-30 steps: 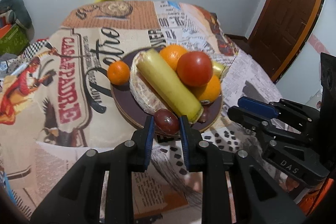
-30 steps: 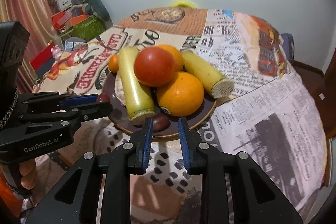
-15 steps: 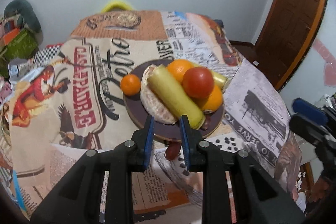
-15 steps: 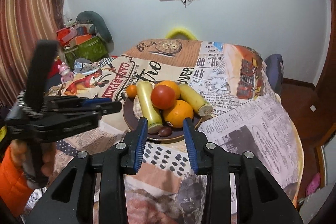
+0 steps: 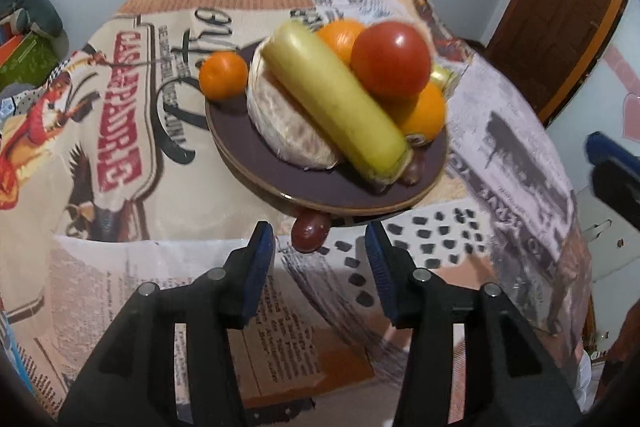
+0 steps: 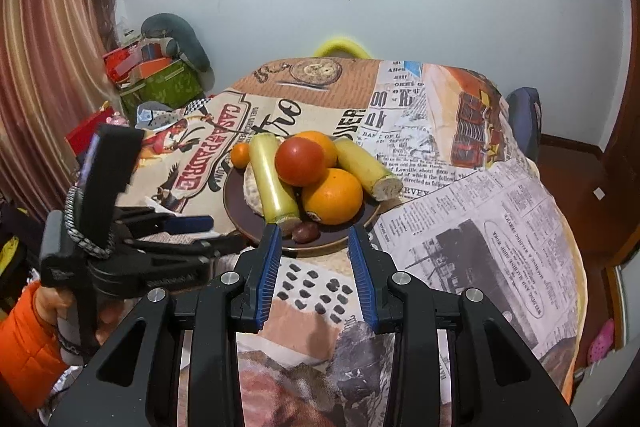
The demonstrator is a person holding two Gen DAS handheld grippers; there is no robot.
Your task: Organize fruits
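A dark brown plate (image 5: 256, 155) holds a yellow-green banana (image 5: 336, 99), a red tomato (image 5: 390, 59), oranges (image 5: 426, 111), a small tangerine (image 5: 223, 75), a peeled citrus (image 5: 288, 123) and a dark grape (image 5: 414, 165). A second dark red grape (image 5: 308, 233) lies on the tablecloth against the plate's near rim. My left gripper (image 5: 319, 239) is right behind this grape, its jaws opening, and neither pad touches the fruit. My right gripper (image 6: 315, 233) hovers open in front of the plate (image 6: 236, 203) with nothing between its fingers. The left gripper (image 6: 188, 231) shows at left.
A printed cloth (image 6: 480, 211) covers the round table, which drops off at the right and near edges. A hand in an orange sleeve (image 6: 28, 331) holds the left tool. Boxes and bags (image 6: 160, 83) are stacked by the curtain. A yellow chair back (image 6: 340, 47) stands behind the table.
The left gripper held the dark red grape over the plate rim, drew back, sank, and its jaws parted; the grape now lies on the cloth. The right gripper backed away and opened slightly.
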